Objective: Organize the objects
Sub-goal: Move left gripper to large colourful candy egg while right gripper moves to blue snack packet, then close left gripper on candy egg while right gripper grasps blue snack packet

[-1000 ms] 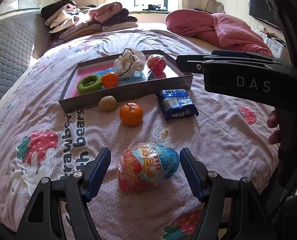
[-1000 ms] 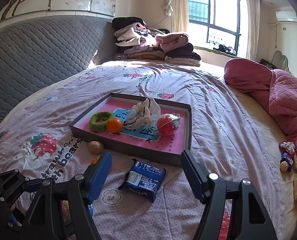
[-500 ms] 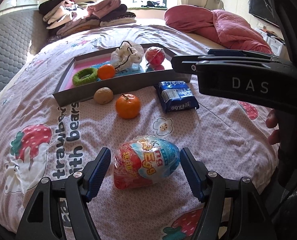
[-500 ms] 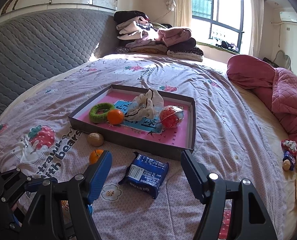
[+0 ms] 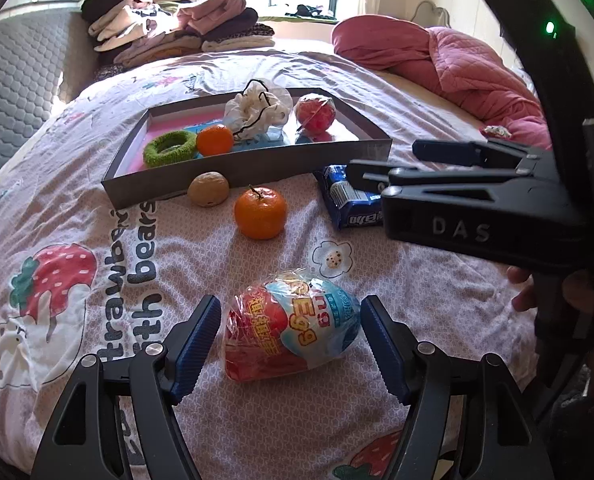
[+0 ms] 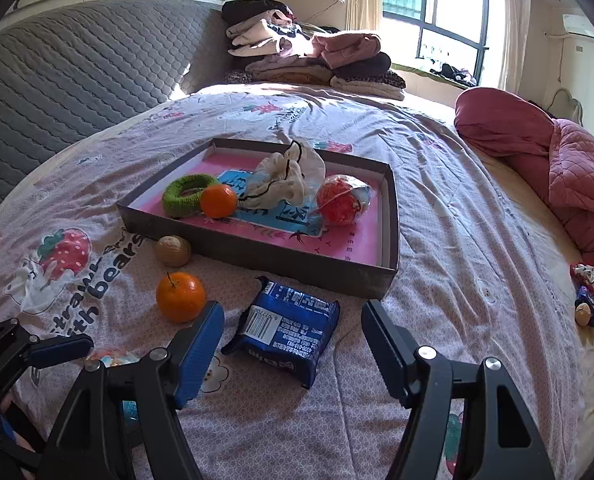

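Note:
A wrapped toy egg (image 5: 291, 326) lies on the bedspread between the open fingers of my left gripper (image 5: 291, 340), untouched. A blue snack pack (image 6: 285, 330) lies between the open fingers of my right gripper (image 6: 293, 344); it also shows in the left wrist view (image 5: 347, 200), partly behind the right gripper's body. A loose orange (image 5: 260, 213) (image 6: 181, 297) and a walnut (image 5: 208, 189) (image 6: 173, 251) lie in front of a shallow grey tray (image 5: 257, 168) (image 6: 257, 254). The tray holds a green ring (image 6: 189, 194), an orange, a white bag and a red wrapped ball (image 6: 339, 205).
Folded clothes (image 6: 309, 60) are piled at the far end of the bed. A pink quilt (image 6: 565, 160) lies at the right, with small items (image 6: 587, 304) by the bed's right edge. A grey padded headboard (image 6: 77, 76) rises at the left.
Both grippers have moved forward and lower. The egg now sits further in between the left fingers, and the blue pack sits between the right fingers.

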Motion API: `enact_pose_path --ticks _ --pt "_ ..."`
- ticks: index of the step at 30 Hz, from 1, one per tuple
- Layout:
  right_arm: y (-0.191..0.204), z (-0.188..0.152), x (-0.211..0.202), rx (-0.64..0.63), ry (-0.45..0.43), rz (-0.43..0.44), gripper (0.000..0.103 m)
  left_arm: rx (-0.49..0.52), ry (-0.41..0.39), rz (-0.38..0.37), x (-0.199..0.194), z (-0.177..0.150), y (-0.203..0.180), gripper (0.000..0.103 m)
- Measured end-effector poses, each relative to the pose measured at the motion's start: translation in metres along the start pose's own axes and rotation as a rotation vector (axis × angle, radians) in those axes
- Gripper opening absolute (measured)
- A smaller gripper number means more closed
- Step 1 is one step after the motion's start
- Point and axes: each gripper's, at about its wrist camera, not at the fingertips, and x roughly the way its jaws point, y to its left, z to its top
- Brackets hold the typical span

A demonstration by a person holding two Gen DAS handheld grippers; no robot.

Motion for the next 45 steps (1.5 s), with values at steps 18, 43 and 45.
enact_pose_path --ticks 18,43,45 --pt "0.0 -0.009 0.032 0.044 0.054 -0.01 0.071 -0.041 -0.012 -0.045 0.013 0.006 0.011 0.076" --pt "0.001 -0.013 0.051 0.081 0.095 0.009 0.072 -0.032 -0.019 -0.07 0.03 0.014 0.013 0.076" --pt "0.0 -0.013 0.05 0.083 0.095 0.014 0.071 -0.028 -0.017 -0.073 0.029 0.014 0.013 0.073"
